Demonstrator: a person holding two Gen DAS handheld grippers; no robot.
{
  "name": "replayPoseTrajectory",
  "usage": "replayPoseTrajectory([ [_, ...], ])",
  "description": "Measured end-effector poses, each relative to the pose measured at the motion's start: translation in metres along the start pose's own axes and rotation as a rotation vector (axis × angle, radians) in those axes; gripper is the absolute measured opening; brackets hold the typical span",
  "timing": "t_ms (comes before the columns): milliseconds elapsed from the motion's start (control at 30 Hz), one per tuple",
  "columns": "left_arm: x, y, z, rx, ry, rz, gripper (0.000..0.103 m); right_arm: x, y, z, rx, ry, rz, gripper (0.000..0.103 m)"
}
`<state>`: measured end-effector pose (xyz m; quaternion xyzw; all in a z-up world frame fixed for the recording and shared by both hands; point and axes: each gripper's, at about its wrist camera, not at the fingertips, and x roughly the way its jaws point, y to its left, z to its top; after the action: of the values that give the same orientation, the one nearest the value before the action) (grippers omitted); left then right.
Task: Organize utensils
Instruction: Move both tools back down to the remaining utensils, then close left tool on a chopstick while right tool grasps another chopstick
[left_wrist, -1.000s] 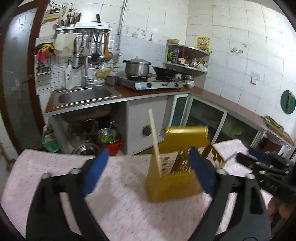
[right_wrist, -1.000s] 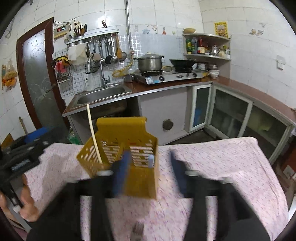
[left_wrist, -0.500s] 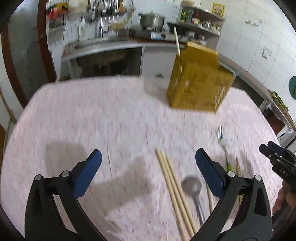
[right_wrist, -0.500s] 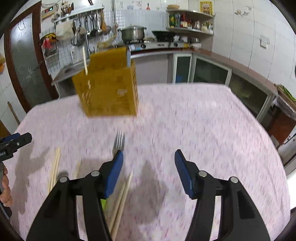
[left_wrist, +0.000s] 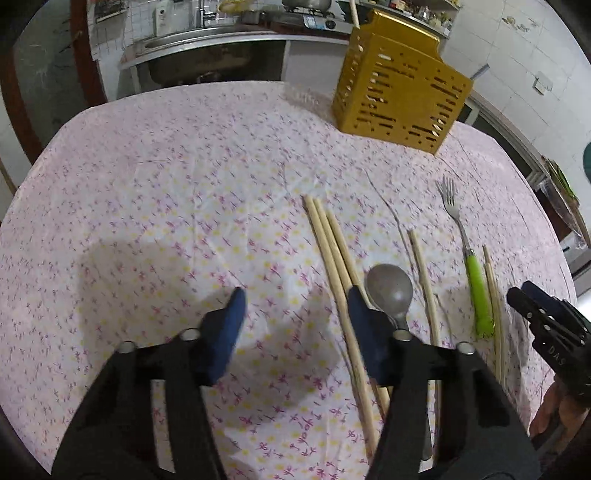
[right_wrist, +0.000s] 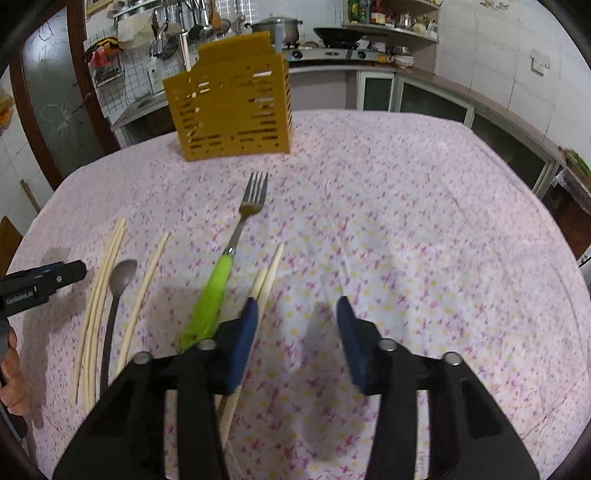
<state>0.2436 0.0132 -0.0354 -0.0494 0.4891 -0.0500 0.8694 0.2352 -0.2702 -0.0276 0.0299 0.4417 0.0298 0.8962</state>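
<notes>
A yellow slotted utensil holder (left_wrist: 399, 85) (right_wrist: 229, 103) stands at the far side of the table with one chopstick (right_wrist: 184, 51) upright in it. On the cloth lie three chopsticks together (left_wrist: 332, 240), a metal spoon (left_wrist: 389, 284), a single chopstick (left_wrist: 423, 273), a green-handled fork (right_wrist: 221, 280) and a pair of chopsticks (right_wrist: 271, 266). My left gripper (left_wrist: 295, 302) hovers low, jaws closing, with only cloth between them; its right pad is over the three chopsticks. My right gripper (right_wrist: 295, 314) is also closing on nothing, its left pad over the pair.
The table wears a pink flowered cloth (left_wrist: 166, 184). Behind it run a kitchen counter with a sink (left_wrist: 192, 40), a stove and pot (right_wrist: 277, 27), and glass-fronted cabinets (right_wrist: 436, 107). A hand (right_wrist: 13, 373) shows at the left edge under the left gripper.
Both grippers have come down and tilted from facing the holder and kitchen to looking at the utensils on the cloth. Both pairs of jaws have narrowed.
</notes>
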Motion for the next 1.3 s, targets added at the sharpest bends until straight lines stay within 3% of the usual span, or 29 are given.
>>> replayPoseTrajectory([
  [200, 0.007, -0.009, 0.003, 0.012, 0.034, -0.01, 0.029, 0.007, 0.003, -0.003, 0.01, 0.027, 0.028, 0.032],
  [567, 0.021, -0.011, 0.008, -0.006, 0.044, 0.006, 0.031, 0.014, 0.006, -0.003, 0.038, 0.043, 0.049, 0.032],
  [667, 0.026, -0.012, 0.012, -0.007, 0.052, 0.012, 0.042, 0.015, 0.007, -0.002, 0.04, 0.046, 0.048, 0.032],
  [800, 0.031, -0.014, 0.015, 0.0, 0.062, 0.024, 0.045, 0.017, 0.008, 0.002, 0.035, 0.061, 0.039, 0.033],
  [1033, 0.033, -0.017, 0.015, 0.01, 0.071, 0.042, 0.046, 0.024, 0.006, 0.01, 0.021, 0.121, 0.003, 0.048],
  [1200, 0.04, -0.024, 0.023, 0.016, 0.093, 0.092, 0.045, 0.031, 0.014, 0.015, 0.0, 0.125, -0.036, 0.05],
  [1300, 0.042, -0.028, 0.025, 0.028, 0.092, 0.113, 0.044, 0.032, 0.015, 0.016, -0.003, 0.116, -0.05, 0.042],
])
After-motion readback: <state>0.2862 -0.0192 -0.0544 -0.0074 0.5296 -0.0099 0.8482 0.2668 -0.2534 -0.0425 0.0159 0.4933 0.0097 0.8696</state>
